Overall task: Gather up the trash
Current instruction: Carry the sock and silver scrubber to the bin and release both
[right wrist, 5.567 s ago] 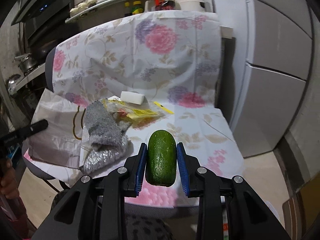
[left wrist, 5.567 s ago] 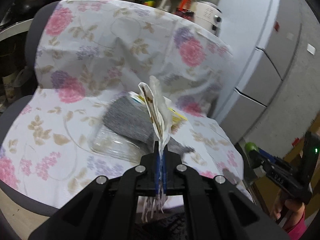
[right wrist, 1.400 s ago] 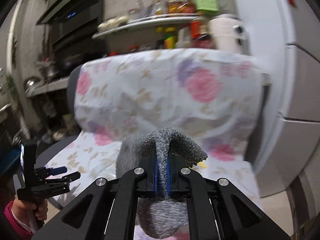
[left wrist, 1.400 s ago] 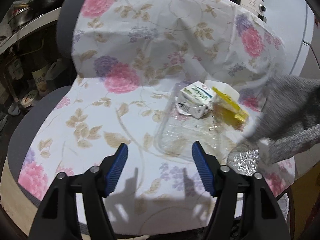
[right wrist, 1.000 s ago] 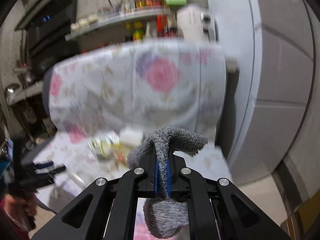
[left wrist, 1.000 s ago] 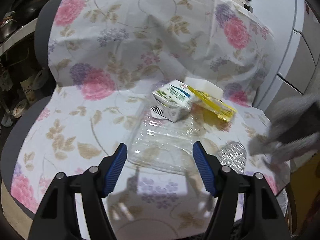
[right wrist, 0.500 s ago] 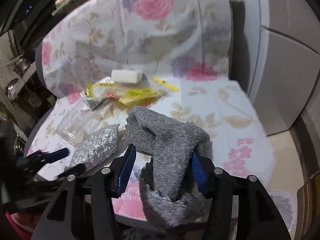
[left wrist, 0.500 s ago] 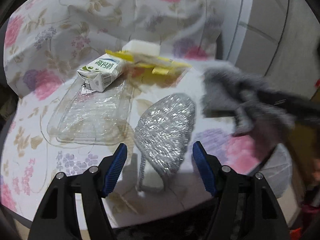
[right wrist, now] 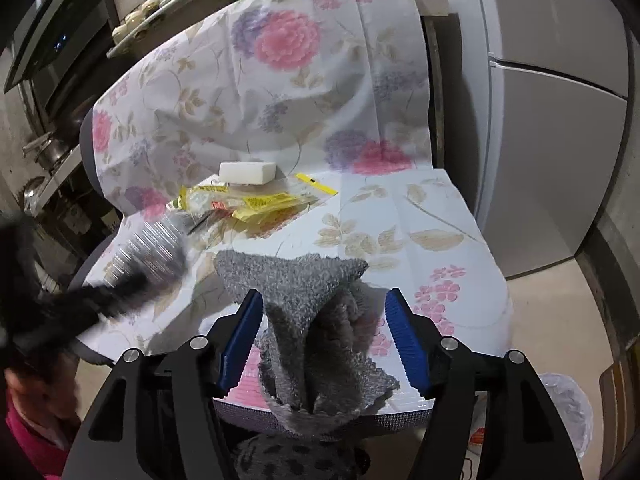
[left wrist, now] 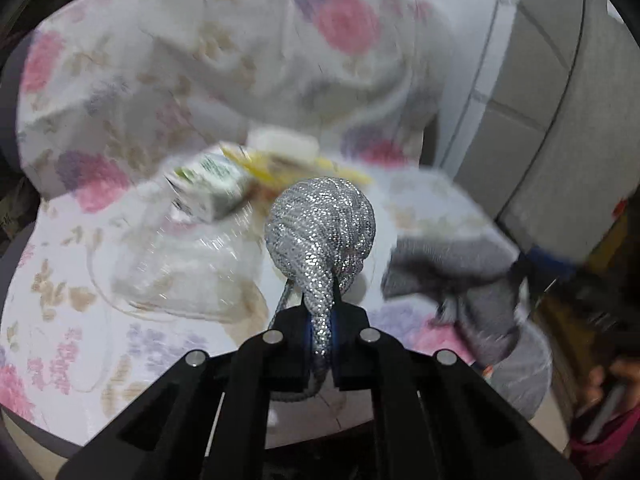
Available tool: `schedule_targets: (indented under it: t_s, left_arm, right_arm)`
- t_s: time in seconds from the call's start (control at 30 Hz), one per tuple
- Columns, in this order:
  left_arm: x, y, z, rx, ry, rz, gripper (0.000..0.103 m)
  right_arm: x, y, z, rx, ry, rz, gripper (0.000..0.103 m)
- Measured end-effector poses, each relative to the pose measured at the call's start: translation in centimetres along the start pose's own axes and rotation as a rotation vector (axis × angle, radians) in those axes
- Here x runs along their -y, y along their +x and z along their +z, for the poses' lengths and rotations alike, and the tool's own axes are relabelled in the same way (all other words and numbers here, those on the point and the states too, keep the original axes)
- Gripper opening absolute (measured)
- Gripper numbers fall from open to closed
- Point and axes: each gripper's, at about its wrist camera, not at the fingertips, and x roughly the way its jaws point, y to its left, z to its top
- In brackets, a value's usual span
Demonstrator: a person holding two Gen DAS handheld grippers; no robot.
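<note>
My left gripper (left wrist: 320, 334) is shut on a silver glitter pouch (left wrist: 320, 232) and holds it up over the floral-covered chair seat (left wrist: 60, 320). It shows blurred in the right wrist view (right wrist: 148, 256). My right gripper (right wrist: 324, 336) is open, with a grey fuzzy sock (right wrist: 312, 308) lying loose between its jaws on the seat's front edge; the sock also shows in the left wrist view (left wrist: 452, 272). On the seat lie a small milk carton (left wrist: 208, 192), a flattened clear plastic container (left wrist: 176, 272), yellow wrappers (right wrist: 248, 200) and a white block (right wrist: 248, 172).
The chair's floral back (right wrist: 280, 80) rises behind the trash. A grey fridge (right wrist: 552, 120) stands at the right. A clear plastic bag (right wrist: 568, 408) sits on the floor by the seat's right front corner. Kitchen shelves (right wrist: 60, 60) are at the left.
My left gripper has closed on the silver pouch and lifted it off the seat. My right gripper stays open with the grey sock slumped between its jaws.
</note>
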Motion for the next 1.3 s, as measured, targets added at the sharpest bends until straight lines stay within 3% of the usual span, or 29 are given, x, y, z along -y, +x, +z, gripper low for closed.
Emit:
schedule_targets:
  t_s: [0.17, 0.37, 0.47, 0.57, 0.73, 0.8, 0.83, 0.87, 0.93, 1.1, 1.3]
  left_arm:
    - [-1.2, -1.6, 1.0, 0.047, -0.036, 0.011, 0.005]
    - [-2.3, -0.2, -0.1, -0.004, -0.076, -0.007, 0.005]
    - [-2.3, 0.2, -0.6, -0.014, -0.078, -0.012, 0.005]
    - [-2.1, 0.3, -1.1, -0.016, -0.068, -0.018, 0.005]
    - [-1.6, 0.9, -2.5, -0.050, -0.068, -0.040, 0.005]
    - [-1.5, 1.1, -3.0, -0.064, -0.073, -0.049, 0.005]
    - [-1.5, 1.1, -3.2, -0.069, -0.075, -0.054, 0.005]
    - [-1.4, 1.1, -3.4, -0.070, -0.075, -0.057, 0.005]
    - [-1.2, 0.7, -3.5, -0.067, -0.077, -0.058, 0.005]
    - [-0.3, -0.3, -2.7, -0.050, -0.091, -0.091, 0.005]
    - [4.6, -1.5, -1.1, 0.019, -0.023, -0.182, 0.005]
  right_arm:
    - [0.4, 1.1, 0.5, 0.027, 0.074, -0.004, 0.064]
    - [0.4, 0.8, 2.2, 0.093, 0.162, 0.028, 0.064]
    - [-0.4, 2.7, 2.1, -0.016, 0.106, -0.064, 0.064]
    - [-0.5, 4.1, -0.1, -0.110, 0.079, -0.083, 0.064]
    - [-0.8, 4.1, -3.2, -0.151, 0.055, -0.069, 0.068]
    - [-1.4, 4.2, -3.7, -0.156, 0.033, -0.058, 0.065]
    - [-1.8, 4.0, -3.7, -0.145, 0.024, -0.045, 0.042]
    - [-2.4, 3.4, -3.6, -0.119, 0.010, -0.028, 0.026]
    - [-3.5, 1.7, -3.2, -0.043, -0.031, -0.043, 0.020]
    - [-4.2, -4.8, -1.3, 0.135, -0.072, -0.058, 0.019]
    - [-0.2, -10.3, -1.7, 0.186, -0.030, -0.153, 0.020]
